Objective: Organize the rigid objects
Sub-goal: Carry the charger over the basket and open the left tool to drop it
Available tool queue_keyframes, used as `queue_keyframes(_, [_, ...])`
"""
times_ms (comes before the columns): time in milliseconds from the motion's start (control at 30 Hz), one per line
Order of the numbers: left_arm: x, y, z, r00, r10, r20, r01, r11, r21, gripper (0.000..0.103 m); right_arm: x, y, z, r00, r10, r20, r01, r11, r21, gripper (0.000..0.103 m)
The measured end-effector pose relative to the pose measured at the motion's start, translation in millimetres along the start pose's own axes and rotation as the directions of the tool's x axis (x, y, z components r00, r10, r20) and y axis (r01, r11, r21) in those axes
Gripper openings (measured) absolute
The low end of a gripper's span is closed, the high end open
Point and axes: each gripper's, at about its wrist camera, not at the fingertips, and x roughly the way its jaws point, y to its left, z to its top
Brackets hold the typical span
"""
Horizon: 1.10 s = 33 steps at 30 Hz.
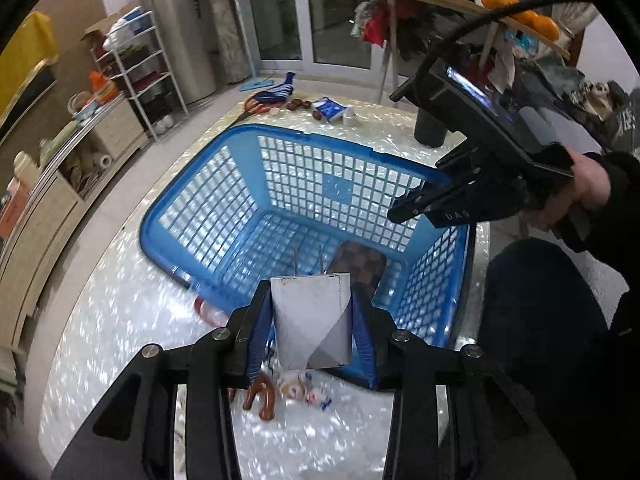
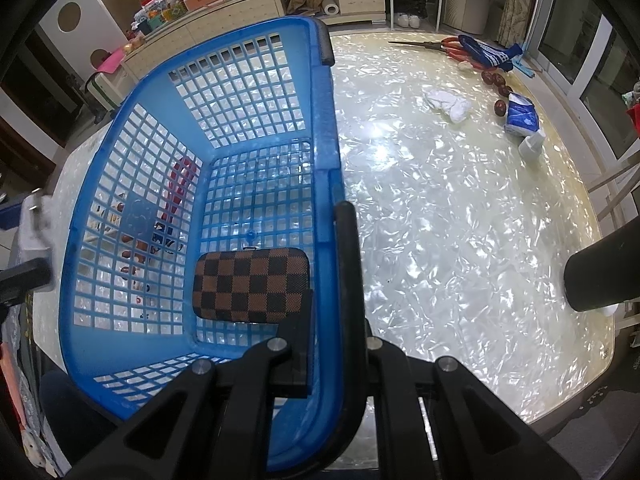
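Observation:
My left gripper is shut on a white plug adapter with two metal prongs pointing forward, held just above the near rim of the blue plastic basket. A brown checkered case lies on the basket's floor; it also shows in the left wrist view. My right gripper is shut on the basket's rim, one finger inside and one outside. In the left wrist view the right gripper sits at the basket's right edge.
The basket stands on a shiny marble-pattern table. Red scissors, a blue striped cloth, white tissue, a blue packet and dark round fruits lie far off. A brown hook and wrappers lie under my left gripper.

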Motion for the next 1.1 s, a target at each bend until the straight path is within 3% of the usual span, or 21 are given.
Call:
queue_keyframes(100, [13, 1, 6, 1.000, 0.000, 0.009, -0.001, 1.000, 0.030, 0.042, 0, 0, 0, 1.000, 0.003, 0.000, -0.003, 1.000, 0.001, 0.007])
queue_keyframes(233, [25, 2, 12, 0.998, -0.052, 0.022, 0.050, 0.997, 0.059, 0.042, 0, 0, 0, 1.000, 0.010, 0.001, -0.010, 1.000, 0.007, 0.007])
queue_keyframes(533, [63, -14, 24, 0.996, -0.077, -0.039, 0.083, 0.980, 0.181, 0.042, 1, -4, 2, 1.000, 0.024, 0.005, -0.024, 1.000, 0.018, 0.008])
queue_keyframes(800, [97, -11, 22, 0.992, -0.074, -0.104, 0.096, 0.968, 0.234, 0.042, 1, -7, 1, 0.999, 0.034, 0.004, -0.035, 0.999, 0.030, 0.008])
queue_keyframes(867, [97, -8, 23, 0.989, -0.102, -0.109, 0.124, 0.966, 0.225, 0.042, 1, -7, 1, 0.999, 0.036, 0.005, -0.036, 0.999, 0.029, 0.008])
queue_keyframes(1100, [105, -6, 23, 0.988, -0.057, -0.146, 0.093, 0.963, 0.252, 0.042, 0, -7, 0, 0.999, 0.040, 0.008, -0.040, 0.999, 0.031, 0.008])
